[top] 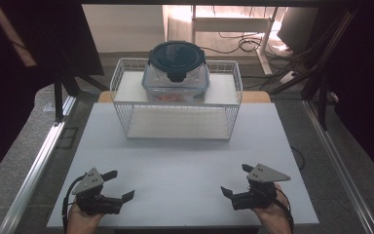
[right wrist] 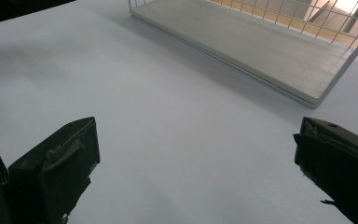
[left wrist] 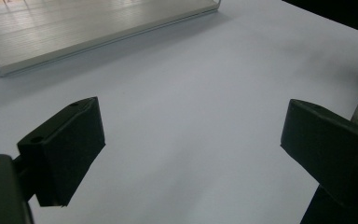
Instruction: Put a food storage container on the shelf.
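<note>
A clear food container (top: 176, 78) with a dark blue clip lid stands on the upper shelf of a white wire rack (top: 126, 115) at the back of the white table (top: 180, 161). Something orange shows through its wall. My left gripper (top: 119, 185) rests open near the front left edge, held by a hand. My right gripper (top: 234, 180) rests open near the front right edge. Both sets of jaws stand wide apart with bare table between them in the left gripper view (left wrist: 191, 154) and the right gripper view (right wrist: 196, 158). The rack's lower shelf (right wrist: 261, 46) lies ahead.
The rack's lower shelf board (left wrist: 74, 28) is bare. A metal rail (top: 34, 165) runs along the table's left side and another (top: 336, 161) along the right. Cables (top: 243, 44) and a desk frame lie on the floor behind the table.
</note>
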`<state>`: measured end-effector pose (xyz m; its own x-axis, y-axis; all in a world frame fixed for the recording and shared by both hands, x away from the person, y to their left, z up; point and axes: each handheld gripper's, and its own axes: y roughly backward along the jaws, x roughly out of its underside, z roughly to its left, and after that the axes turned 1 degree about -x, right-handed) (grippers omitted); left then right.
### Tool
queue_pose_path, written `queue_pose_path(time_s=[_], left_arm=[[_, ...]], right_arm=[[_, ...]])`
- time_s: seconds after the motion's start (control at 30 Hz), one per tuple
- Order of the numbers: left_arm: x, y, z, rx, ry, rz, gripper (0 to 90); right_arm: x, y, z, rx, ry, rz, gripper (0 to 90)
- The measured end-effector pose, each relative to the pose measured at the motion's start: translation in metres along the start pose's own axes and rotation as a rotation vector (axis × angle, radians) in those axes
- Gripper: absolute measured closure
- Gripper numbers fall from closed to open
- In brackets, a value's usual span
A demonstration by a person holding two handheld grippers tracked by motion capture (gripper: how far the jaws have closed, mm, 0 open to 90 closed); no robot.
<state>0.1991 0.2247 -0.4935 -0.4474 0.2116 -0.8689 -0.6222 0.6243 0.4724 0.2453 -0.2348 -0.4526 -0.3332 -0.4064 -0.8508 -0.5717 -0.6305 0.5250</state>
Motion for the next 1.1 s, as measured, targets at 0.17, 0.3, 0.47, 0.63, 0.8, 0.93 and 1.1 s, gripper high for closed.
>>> queue_pose_path(time_s=[0.17, 0.3, 0.47, 0.63, 0.8, 0.93, 1.1], left_arm=[[0.003, 0.002, 0.0, -0.003, -0.003, 0.004, 5.9], [0.006, 0.004, 0.0, -0.011, -0.004, 0.01, 5.9], [0.011, 0.005, 0.002, -0.019, 0.003, 0.029, 5.9], [0.016, 0.005, 0.005, -0.029, 0.01, 0.051, 5.7], [0.021, 0.006, 0.009, -0.043, 0.019, 0.071, 5.4], [0.024, 0.009, 0.012, -0.061, 0.024, 0.084, 5.0], [0.028, 0.01, 0.015, -0.077, 0.034, 0.095, 4.5]], right_arm=[[0.003, 0.003, 0.001, 0.008, 0.0, 0.003, 0.0], [0.007, 0.004, 0.0, 0.013, -0.004, 0.005, 0.0], [0.011, 0.005, -0.001, 0.018, -0.008, 0.018, 0.0], [0.017, 0.006, -0.003, 0.025, -0.02, 0.037, 0.0], [0.023, 0.007, -0.004, 0.047, -0.022, 0.054, 0.0], [0.027, 0.01, -0.006, 0.064, -0.028, 0.058, 0.0], [0.031, 0.012, -0.008, 0.079, -0.036, 0.068, 0.0]])
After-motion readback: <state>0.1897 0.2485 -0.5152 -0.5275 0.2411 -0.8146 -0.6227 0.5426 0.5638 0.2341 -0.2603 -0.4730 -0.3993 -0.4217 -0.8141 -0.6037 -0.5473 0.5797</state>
